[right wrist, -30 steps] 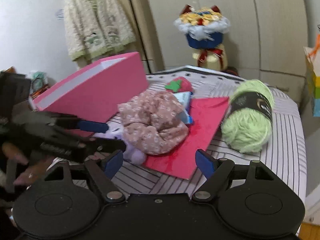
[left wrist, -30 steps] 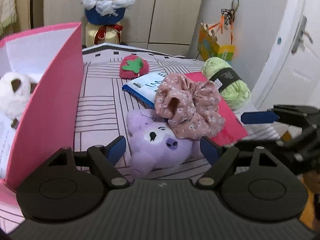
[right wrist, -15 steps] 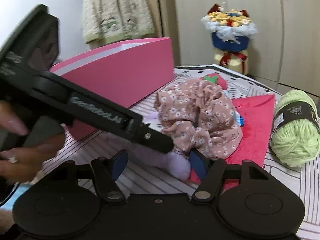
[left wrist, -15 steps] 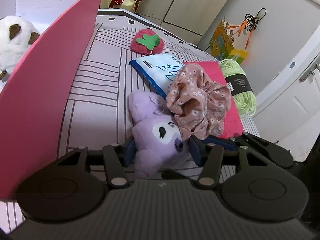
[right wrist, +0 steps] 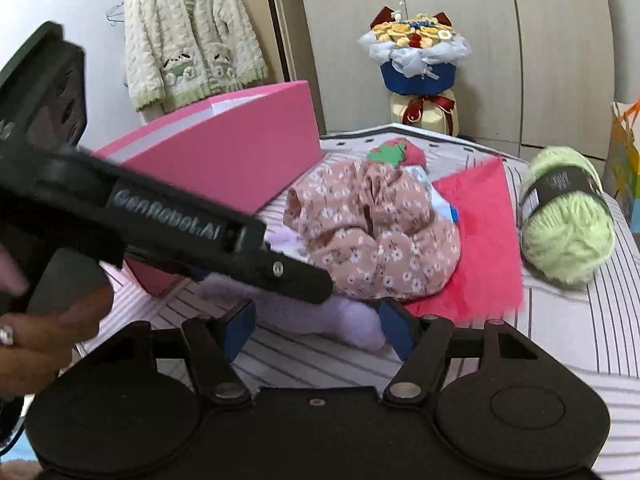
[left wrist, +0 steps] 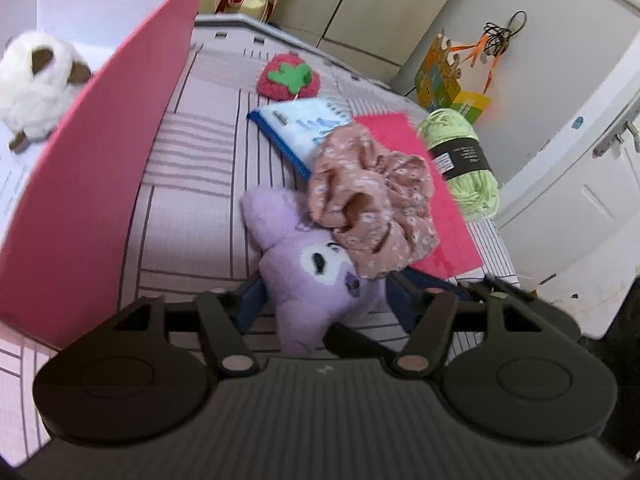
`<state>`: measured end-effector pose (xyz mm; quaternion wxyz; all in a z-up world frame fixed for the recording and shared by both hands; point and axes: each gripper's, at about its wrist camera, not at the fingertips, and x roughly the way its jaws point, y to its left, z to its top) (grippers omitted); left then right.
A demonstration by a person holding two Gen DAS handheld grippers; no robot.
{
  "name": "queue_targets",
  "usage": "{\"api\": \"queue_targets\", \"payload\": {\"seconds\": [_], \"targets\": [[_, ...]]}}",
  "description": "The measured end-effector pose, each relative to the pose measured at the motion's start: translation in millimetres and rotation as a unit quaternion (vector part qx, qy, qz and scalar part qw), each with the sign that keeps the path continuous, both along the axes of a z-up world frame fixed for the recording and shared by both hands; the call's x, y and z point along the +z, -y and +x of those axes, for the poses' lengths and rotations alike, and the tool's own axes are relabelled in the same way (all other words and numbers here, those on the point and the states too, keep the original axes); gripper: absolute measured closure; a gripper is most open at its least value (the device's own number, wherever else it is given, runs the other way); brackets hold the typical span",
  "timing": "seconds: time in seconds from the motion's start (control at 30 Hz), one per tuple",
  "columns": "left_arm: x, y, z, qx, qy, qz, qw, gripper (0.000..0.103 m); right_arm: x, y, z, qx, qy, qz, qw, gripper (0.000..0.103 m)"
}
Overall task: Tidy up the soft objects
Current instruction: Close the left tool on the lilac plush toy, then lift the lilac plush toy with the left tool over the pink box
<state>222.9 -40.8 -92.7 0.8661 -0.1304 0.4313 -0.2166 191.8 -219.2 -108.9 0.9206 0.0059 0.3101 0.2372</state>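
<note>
A purple plush toy (left wrist: 316,276) lies on the striped table, with a pink floral scrunchie (left wrist: 368,200) leaning on its head. My left gripper (left wrist: 324,304) straddles the plush, both blue pads against its sides, shut on it. In the right wrist view the plush (right wrist: 320,312) lies between the pads of my right gripper (right wrist: 320,328), which is open, with the left gripper's body (right wrist: 180,232) crossing above it. A green yarn ball (left wrist: 464,160), a strawberry plush (left wrist: 290,80) and a white plush (left wrist: 32,84) inside the pink box (left wrist: 100,184) also show.
A blue-edged packet (left wrist: 296,124) and a red sheet (left wrist: 432,192) lie under the scrunchie. The tall pink box wall stands close on the left. A flower bouquet (right wrist: 416,56) and cupboards are behind the table; a door (left wrist: 580,160) is to the right.
My left gripper moved forward and down over the purple plush and closed its pads from wide open onto it. My right gripper moved closer to the plush from the other side.
</note>
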Motion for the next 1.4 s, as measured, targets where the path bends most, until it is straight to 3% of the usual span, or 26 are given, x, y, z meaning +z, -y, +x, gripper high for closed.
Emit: {"api": "queue_targets", "payload": {"seconds": [0.17, 0.27, 0.43, 0.57, 0.67, 0.93, 1.1, 1.2, 1.4], "targets": [[8.6, 5.1, -4.7, -0.006, 0.038, 0.018, 0.9991, 0.03, 1.5, -3.9, 8.3, 0.014, 0.014, -0.022, 1.0, 0.026], [7.1, 7.4, -5.0, -0.012, 0.042, 0.034, 0.9985, 0.03, -1.8, -0.7, 6.9, -0.002, 0.001, -0.004, 1.0, 0.026], [15.2, 9.6, -18.5, -0.009, 0.085, 0.079, 0.9932, 0.03, -4.5, 3.2, -7.7, -0.005, 0.002, 0.016, 1.0, 0.026], [17.4, 9.2, -21.0, 0.006, 0.106, 0.092, 0.9901, 0.039, -6.4, 0.3, -9.0, 0.02, 0.004, 0.028, 0.999, 0.026], [13.7, 8.0, -16.8, 0.011, 0.093, 0.093, 0.9913, 0.057, -9.6, -0.7, -2.4, 0.015, -0.003, 0.028, 0.999, 0.026], [4.3, -4.1, -9.8, 0.033, 0.044, 0.045, 0.9975, 0.062, -18.3, -2.5, 10.2, 0.011, -0.035, 0.052, 0.998, 0.036], [1.9, -10.0, -9.5, 0.041, 0.014, 0.021, 0.9988, 0.062, -17.6, -9.4, 2.0, 0.008, -0.028, 0.043, 0.999, 0.048], [4.8, -7.3, -14.6, 0.035, 0.011, 0.029, 0.9989, 0.061, -16.3, -5.9, -2.2, 0.002, -0.041, 0.062, 0.997, 0.05], [12.0, -5.7, -26.0, -0.009, -0.019, 0.039, 0.999, 0.043, -8.3, -2.8, -14.7, 0.011, -0.081, 0.084, 0.993, 0.05]]}}
